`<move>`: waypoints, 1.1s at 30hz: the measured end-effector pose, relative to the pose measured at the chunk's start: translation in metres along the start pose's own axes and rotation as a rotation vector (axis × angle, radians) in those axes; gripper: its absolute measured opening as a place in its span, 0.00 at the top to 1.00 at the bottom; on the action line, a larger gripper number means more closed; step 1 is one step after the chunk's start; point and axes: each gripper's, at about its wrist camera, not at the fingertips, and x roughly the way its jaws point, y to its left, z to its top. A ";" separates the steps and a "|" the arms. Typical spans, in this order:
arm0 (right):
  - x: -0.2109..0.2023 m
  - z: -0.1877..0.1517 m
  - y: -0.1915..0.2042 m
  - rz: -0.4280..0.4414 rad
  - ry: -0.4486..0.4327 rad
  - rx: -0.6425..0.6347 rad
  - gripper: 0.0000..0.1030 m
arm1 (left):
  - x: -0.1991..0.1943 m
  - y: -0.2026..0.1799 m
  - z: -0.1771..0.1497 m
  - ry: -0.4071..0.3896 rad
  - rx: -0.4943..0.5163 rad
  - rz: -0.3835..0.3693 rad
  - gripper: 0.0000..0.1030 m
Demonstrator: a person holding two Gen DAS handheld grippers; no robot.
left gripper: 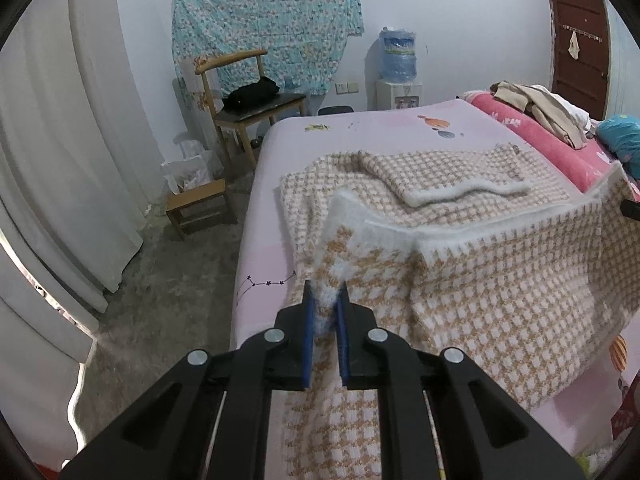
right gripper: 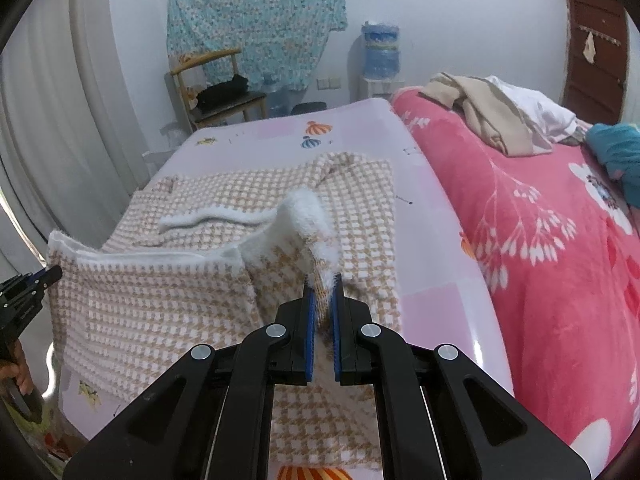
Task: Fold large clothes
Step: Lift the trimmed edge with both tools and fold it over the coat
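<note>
In the left wrist view, the left tongs are clamped on the fluffy white hem of the houndstooth sweater, a thick tan-and-white knit. The pinched corner is raised off the bed, and the cloth sags away to the right of the tongs, while the rest lies flat on the pale pink sheet farther up the bed.

In the right wrist view, the right tongs are closed on the sweater's other white-trimmed corner, lifted above the bed. The hem stretches left from them to the left tongs. A pink floral blanket covers the bed's right side.
</note>
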 end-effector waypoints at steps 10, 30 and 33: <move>-0.019 -0.005 0.001 -0.005 -0.045 0.013 0.95 | -0.018 0.000 -0.005 -0.044 -0.010 0.011 0.91; -0.015 0.105 -0.012 0.029 -0.231 -0.033 0.96 | -0.013 0.025 0.110 -0.252 -0.058 -0.042 0.93; 0.027 0.149 -0.025 0.064 -0.208 -0.024 0.95 | 0.026 0.032 0.146 -0.227 -0.060 -0.054 0.93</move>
